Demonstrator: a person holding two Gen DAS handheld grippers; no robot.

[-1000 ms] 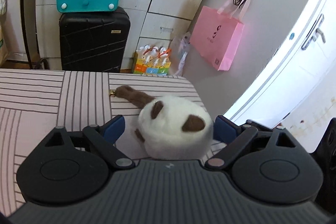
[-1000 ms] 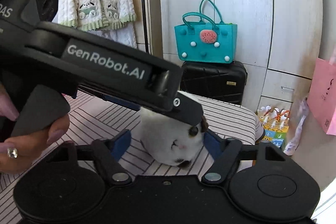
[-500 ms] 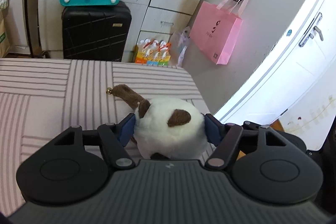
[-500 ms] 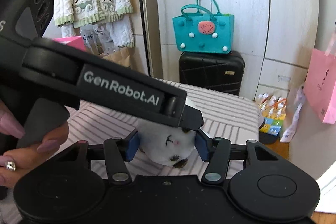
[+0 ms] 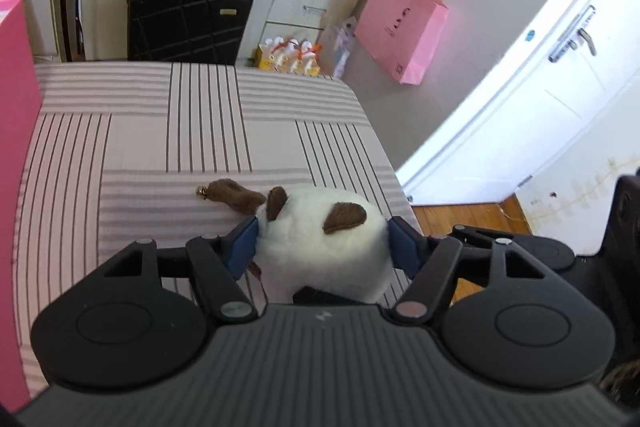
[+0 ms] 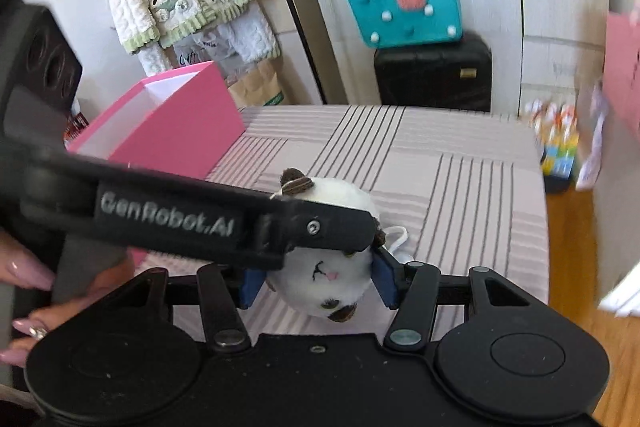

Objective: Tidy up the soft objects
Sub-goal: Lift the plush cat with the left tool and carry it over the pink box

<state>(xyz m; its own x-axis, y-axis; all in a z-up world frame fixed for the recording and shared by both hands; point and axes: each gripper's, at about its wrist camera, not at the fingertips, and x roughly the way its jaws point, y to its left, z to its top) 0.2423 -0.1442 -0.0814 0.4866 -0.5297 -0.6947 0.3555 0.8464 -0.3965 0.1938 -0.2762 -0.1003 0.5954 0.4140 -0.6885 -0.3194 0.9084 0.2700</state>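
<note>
- Between both pairs of jaws sits the round white plush cat with brown ears and a brown tail (image 5: 320,247): we have it clamped from two sides at once, just above the pink-and-grey striped surface (image 5: 160,131) near its right-hand corner.
- Our left gripper (image 5: 322,241) has its blue pads pressed into the plush's flanks; the jaws have just been closing on it, and the fur bulges slightly around them.
- Our right gripper (image 6: 318,281) grips the same toy lower down at the face end, pads against the cheeks, its jaws likewise just closed on it; the left gripper's black finger crosses above it in the right wrist view.
- The toy's long axis runs from the stitched face, pointing towards the right gripper, to the brown tail with a small gold bell (image 5: 201,191), which trails away to the left over the cloth.
- The open pink cardboard box (image 6: 160,123) stands at the far left of the surface, well apart from the toy and beyond the tail end.
- We judge that the box is where the plush belongs, so the coming move is a carry leftwards; the left hand is nearer to it.
</note>
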